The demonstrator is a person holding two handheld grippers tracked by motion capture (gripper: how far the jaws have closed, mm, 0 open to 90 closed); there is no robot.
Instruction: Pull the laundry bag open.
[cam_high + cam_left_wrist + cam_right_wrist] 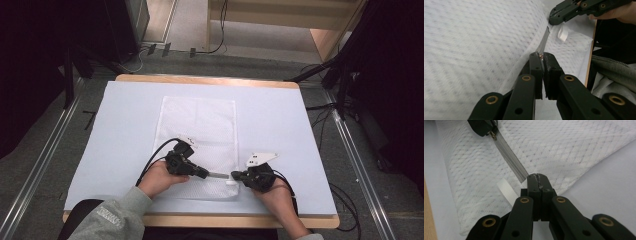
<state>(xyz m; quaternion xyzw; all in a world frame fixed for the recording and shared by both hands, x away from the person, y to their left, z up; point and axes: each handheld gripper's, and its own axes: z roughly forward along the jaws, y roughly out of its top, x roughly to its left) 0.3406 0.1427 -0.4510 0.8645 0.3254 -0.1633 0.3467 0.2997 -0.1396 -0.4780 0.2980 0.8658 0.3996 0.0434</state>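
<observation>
- White mesh zippered laundry bag (197, 145) lay flat on pale blue table cover (280, 125), toward the near edge.
- Left gripper (541, 55) clenched on small metal zipper pull (494, 135) (at the bag's near end).
- Right gripper (538, 177) clamped tight on grey zipper tape (511, 156), beside white fabric loop (506, 191).

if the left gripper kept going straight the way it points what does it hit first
Probably the right gripper: the left gripper, shut on the zipper pull, points along the grey zipper of the mesh bag toward it.
</observation>
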